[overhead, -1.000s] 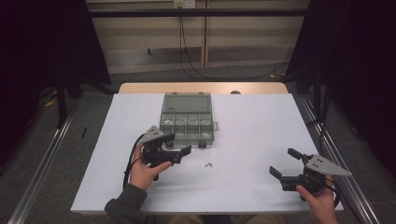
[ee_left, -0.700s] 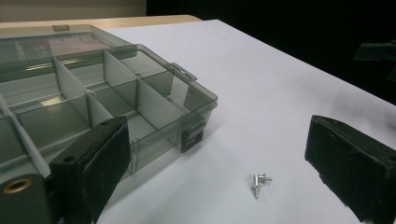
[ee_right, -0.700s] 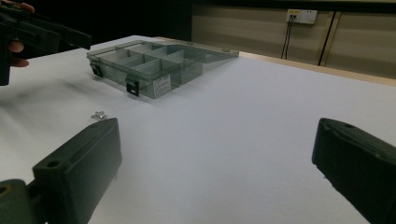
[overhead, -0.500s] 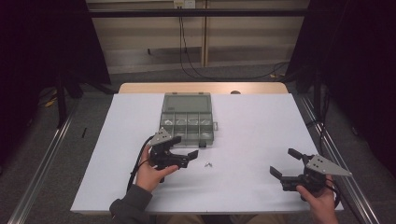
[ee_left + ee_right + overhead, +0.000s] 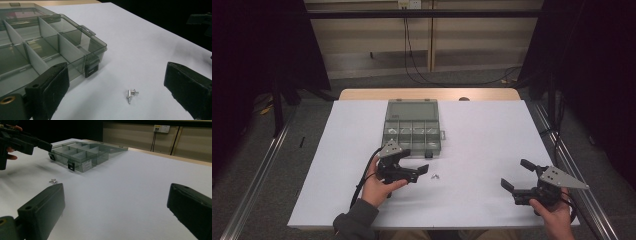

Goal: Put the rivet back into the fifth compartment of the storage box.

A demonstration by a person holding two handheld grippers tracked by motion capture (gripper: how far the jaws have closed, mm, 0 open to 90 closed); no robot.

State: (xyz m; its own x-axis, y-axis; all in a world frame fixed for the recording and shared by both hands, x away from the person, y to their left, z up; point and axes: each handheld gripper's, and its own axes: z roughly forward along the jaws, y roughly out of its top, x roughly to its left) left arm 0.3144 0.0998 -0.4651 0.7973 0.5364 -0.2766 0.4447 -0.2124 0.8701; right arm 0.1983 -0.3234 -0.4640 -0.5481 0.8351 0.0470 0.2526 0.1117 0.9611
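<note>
Only a box label [image 5: 86, 166], unreadable.

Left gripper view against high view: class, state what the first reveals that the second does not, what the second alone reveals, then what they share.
The left gripper view alone resolves the small metal screws as joined silver pieces and the box's black latch. The high view alone takes in the person's left hand and the whole white table. Both share the compartment box, the screws and the open right gripper.
</note>
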